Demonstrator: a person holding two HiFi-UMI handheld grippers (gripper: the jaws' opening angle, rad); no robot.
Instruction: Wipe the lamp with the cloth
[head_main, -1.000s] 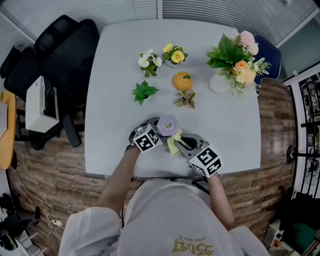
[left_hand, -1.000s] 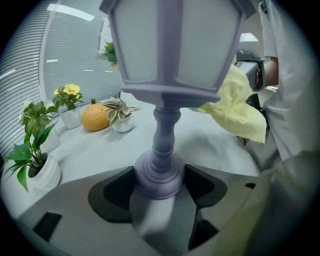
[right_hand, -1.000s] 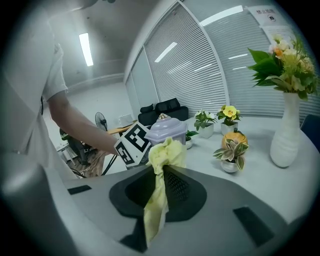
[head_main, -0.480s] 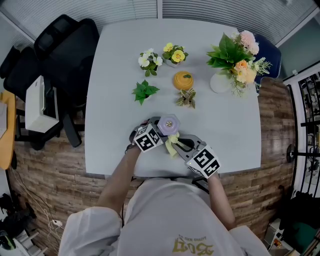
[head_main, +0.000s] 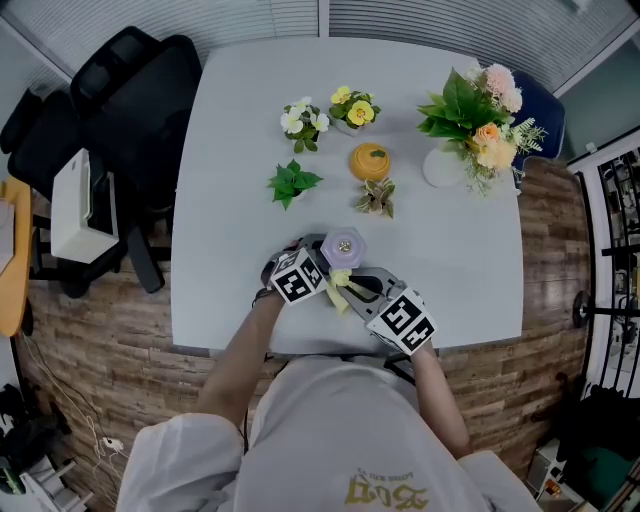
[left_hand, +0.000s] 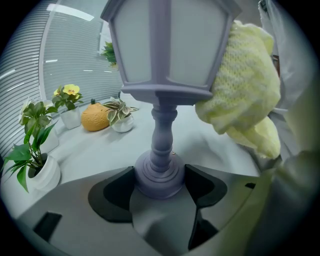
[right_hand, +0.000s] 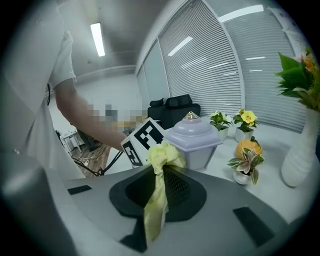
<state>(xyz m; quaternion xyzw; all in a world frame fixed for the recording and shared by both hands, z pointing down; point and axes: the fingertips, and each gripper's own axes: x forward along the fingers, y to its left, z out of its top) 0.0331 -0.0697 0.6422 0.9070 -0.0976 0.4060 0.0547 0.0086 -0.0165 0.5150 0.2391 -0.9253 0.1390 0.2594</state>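
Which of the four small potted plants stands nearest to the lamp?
The plant with variegated leaves, right beside the orange ornament; the other three stand farther away.

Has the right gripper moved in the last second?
Yes. The right gripper has slid slightly left, toward the lamp, away from the table's right edge.

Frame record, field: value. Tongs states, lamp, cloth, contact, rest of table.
table: pale grey
lamp: lilac lantern, upright, near the front edge
cloth: yellow, bunched, against the side of the lantern head
left tongs: shut on the lamp's base
right tongs: shut on the cloth, a tail hanging down
also on table: small potted plants, orange ornament, vase of flowers, all at the far side
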